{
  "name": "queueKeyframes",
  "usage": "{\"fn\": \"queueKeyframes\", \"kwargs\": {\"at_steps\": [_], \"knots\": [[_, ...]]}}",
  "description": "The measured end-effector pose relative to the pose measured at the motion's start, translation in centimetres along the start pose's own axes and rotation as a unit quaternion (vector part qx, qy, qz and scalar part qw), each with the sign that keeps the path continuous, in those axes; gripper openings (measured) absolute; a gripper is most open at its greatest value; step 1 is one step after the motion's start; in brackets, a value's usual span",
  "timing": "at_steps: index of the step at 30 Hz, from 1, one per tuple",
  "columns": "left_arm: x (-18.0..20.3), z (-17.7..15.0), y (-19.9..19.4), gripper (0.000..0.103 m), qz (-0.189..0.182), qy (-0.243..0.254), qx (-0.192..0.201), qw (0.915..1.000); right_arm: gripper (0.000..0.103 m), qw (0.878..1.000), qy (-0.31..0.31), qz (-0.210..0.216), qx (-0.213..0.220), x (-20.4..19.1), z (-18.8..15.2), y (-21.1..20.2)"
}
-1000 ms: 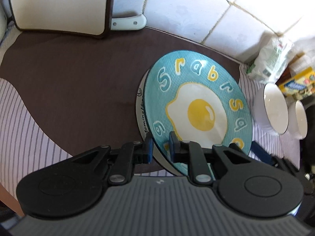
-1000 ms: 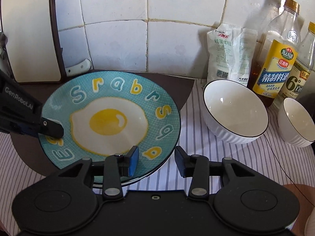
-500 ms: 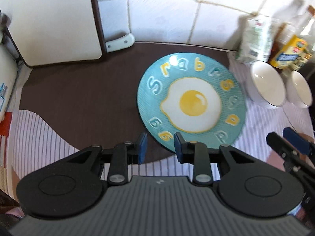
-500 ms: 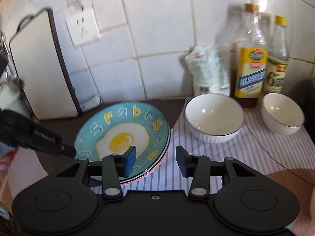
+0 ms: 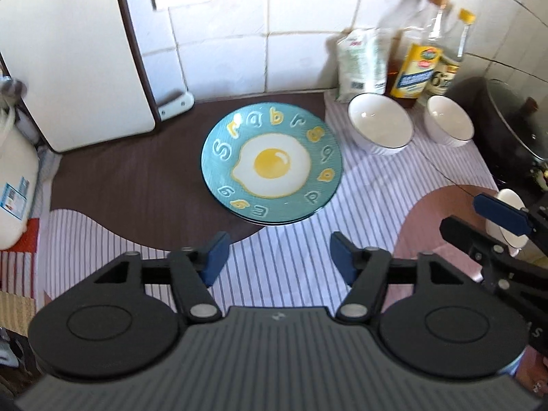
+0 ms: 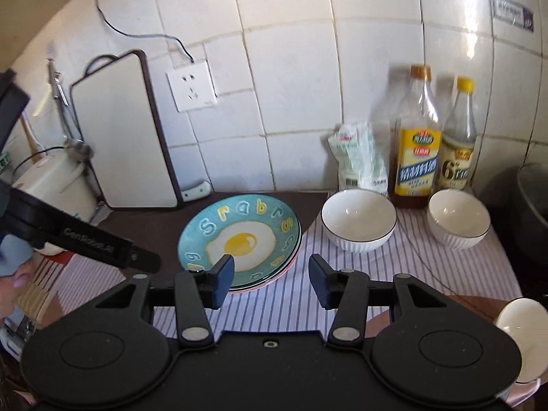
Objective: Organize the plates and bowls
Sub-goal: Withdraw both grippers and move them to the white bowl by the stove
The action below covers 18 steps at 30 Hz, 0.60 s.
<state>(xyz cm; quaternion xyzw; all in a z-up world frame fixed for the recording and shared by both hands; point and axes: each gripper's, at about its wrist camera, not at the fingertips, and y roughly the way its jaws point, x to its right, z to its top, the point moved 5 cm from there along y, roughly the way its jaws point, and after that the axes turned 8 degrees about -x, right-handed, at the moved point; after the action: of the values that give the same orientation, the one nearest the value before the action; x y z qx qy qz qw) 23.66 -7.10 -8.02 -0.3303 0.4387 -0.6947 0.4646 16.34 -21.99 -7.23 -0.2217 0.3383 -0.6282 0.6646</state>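
Egg-print plate (image 5: 272, 167) is now lying flat on the stack of plates (image 6: 274, 275) at the centre of the bench (image 5: 294, 263), no longer pinched at its near rim by the left tongs (image 5: 275, 257) as it was a second ago. Both tongs are standing clear of it and well above. The left tongs are opening, nothing between their pads; the right tongs (image 6: 270, 275) are likewise opening and empty. This is suggesting that the plate step is finished and the bowls are coming next. The large bowl (image 6: 359, 220) is sitting at 3 o'clock of the stack, the small bowl (image 6: 458, 218) farther out along the same line, both unstacked before the oil bottles (image 6: 416, 157). A third white bowl (image 6: 520, 328) is being cut off at 4 o'clock by the right-wrist frame edge. The number of plates under the top one is staying hard to count; only coloured rims are showing.
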Motion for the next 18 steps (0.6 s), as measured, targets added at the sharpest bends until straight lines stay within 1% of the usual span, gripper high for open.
{"fn": "queueKeyframes", "kwargs": {"at_steps": [4,6,10,12,15,16,18], "knots": [[1.6,-1.3,-2.1,0.067,-0.007,0.012,0.012,0.9998,0.058,1.000,0.006,0.006,0.015,0.5,-0.7,-3.0],[2.6,-1.9,-2.8,0.068,-0.003,0.030,0.019,0.9994,0.058,1.000,-0.011,0.012,0.009,0.4,-1.4,-4.2],[4.2,-3.2,-3.7,0.069,-0.003,0.047,0.020,0.9987,0.058,1.000,-0.016,-0.004,0.008,1.1,-2.9,-6.3],[5.0,-3.8,-4.1,0.072,-0.002,0.053,0.024,0.9983,0.059,1.000,-0.012,-0.015,0.008,1.8,-3.7,-7.2],[6.2,-4.7,-4.5,0.085,0.009,0.071,0.048,0.9963,0.061,0.999,-0.002,-0.031,0.010,2.9,-4.8,-8.2],[6.7,-5.0,-4.4,0.088,0.009,0.082,0.049,0.9954,0.061,0.999,0.002,-0.034,0.008,3.3,-5.1,-8.5],[7.7,-5.4,-4.0,0.089,0.010,0.097,0.040,0.9944,0.061,0.999,0.002,-0.040,0.007,3.6,-5.9,-9.2]]}}
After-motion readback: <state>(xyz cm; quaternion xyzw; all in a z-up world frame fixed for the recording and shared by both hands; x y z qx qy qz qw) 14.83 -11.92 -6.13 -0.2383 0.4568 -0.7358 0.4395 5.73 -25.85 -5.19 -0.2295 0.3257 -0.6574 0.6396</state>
